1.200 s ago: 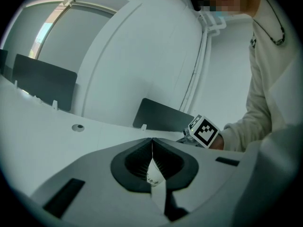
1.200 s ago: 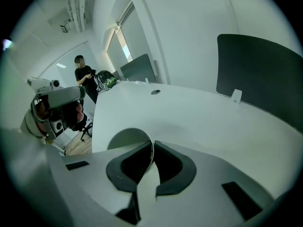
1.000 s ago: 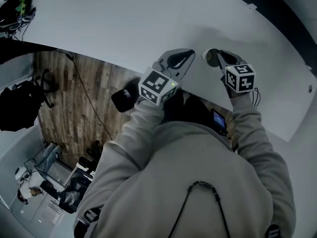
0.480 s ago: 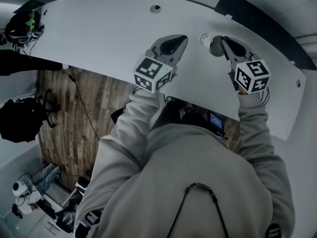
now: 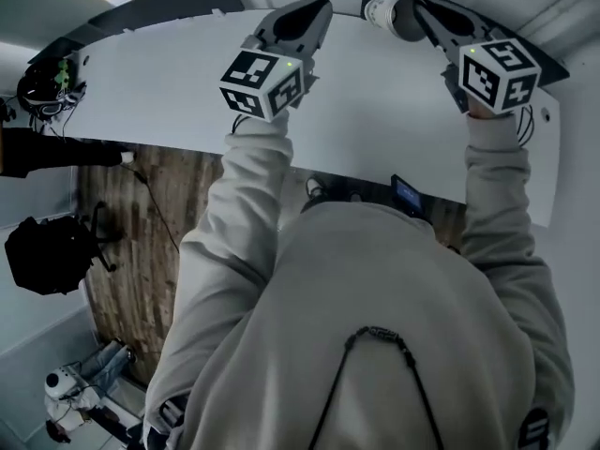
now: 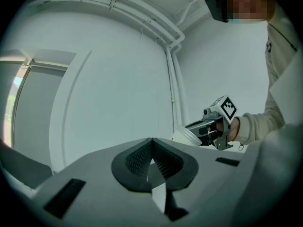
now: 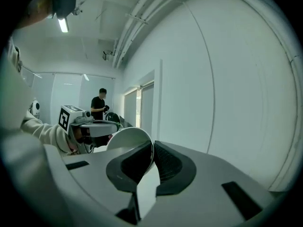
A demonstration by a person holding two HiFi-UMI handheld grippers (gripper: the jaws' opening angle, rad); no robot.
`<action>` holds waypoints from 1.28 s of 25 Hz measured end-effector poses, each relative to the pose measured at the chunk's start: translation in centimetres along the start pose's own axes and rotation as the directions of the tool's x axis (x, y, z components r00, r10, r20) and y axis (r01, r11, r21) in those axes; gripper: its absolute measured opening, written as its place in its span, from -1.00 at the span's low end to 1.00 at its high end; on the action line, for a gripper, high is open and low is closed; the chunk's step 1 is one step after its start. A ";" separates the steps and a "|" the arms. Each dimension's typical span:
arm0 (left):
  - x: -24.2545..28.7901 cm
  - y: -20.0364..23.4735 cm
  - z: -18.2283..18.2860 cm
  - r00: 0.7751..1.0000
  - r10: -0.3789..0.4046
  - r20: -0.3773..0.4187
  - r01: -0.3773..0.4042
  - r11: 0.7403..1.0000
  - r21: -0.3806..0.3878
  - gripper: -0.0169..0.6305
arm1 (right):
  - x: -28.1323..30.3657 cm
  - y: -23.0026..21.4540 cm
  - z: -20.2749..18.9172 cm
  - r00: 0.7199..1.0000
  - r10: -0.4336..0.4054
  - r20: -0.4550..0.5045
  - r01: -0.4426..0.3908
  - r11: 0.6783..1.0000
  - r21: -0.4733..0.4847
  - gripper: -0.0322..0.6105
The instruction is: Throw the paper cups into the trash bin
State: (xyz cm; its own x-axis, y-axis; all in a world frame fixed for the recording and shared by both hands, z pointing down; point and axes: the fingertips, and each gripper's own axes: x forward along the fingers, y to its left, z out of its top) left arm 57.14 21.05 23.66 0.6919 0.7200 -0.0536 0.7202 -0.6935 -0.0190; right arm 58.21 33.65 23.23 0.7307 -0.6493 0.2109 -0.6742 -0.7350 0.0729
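Head view: both grippers are held above the white table [image 5: 375, 120]. The left gripper [image 5: 305, 19] carries nothing. The right gripper [image 5: 433, 19] holds a paper cup [image 5: 389, 12], which juts out to its left.

Left gripper view: the jaws are together with nothing between them. The right gripper [image 6: 208, 129] and the cup [image 6: 185, 137] are at the right.

Right gripper view: the jaws are clamped on the cup's [image 7: 128, 140] wall. The left gripper [image 7: 97, 127] is just left of it.
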 end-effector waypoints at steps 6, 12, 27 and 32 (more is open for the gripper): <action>-0.6 -4.4 0.1 1.000 -0.023 -0.006 0.023 0.999 -0.033 -0.95 | -4.3 -1.1 -1.7 1.000 -0.008 -0.004 0.008 1.000 0.014 -0.78; -0.5 -5.5 -0.9 1.000 -0.005 -0.020 0.005 1.000 -0.001 -0.95 | -4.6 -1.2 -5.3 1.000 0.010 -0.025 -0.009 0.999 0.035 -0.78; 0.8 -7.5 -1.3 0.999 0.013 -0.033 -0.014 1.000 -0.021 -0.95 | -4.4 -0.7 -5.2 0.996 0.082 -0.019 -0.082 0.996 0.024 -0.78; 1.0 -7.3 -0.9 0.999 0.017 -0.031 -0.018 1.000 -0.023 -0.95 | -4.5 -0.8 -5.1 0.996 0.089 -0.030 -0.088 0.996 0.021 -0.78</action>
State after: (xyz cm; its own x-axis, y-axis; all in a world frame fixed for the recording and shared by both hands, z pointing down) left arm 52.58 26.83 24.70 0.7054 0.7085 -0.0230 0.7087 -0.7055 0.0051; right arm 54.94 38.13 27.20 0.6645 -0.7059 0.2454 -0.7335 -0.6789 0.0335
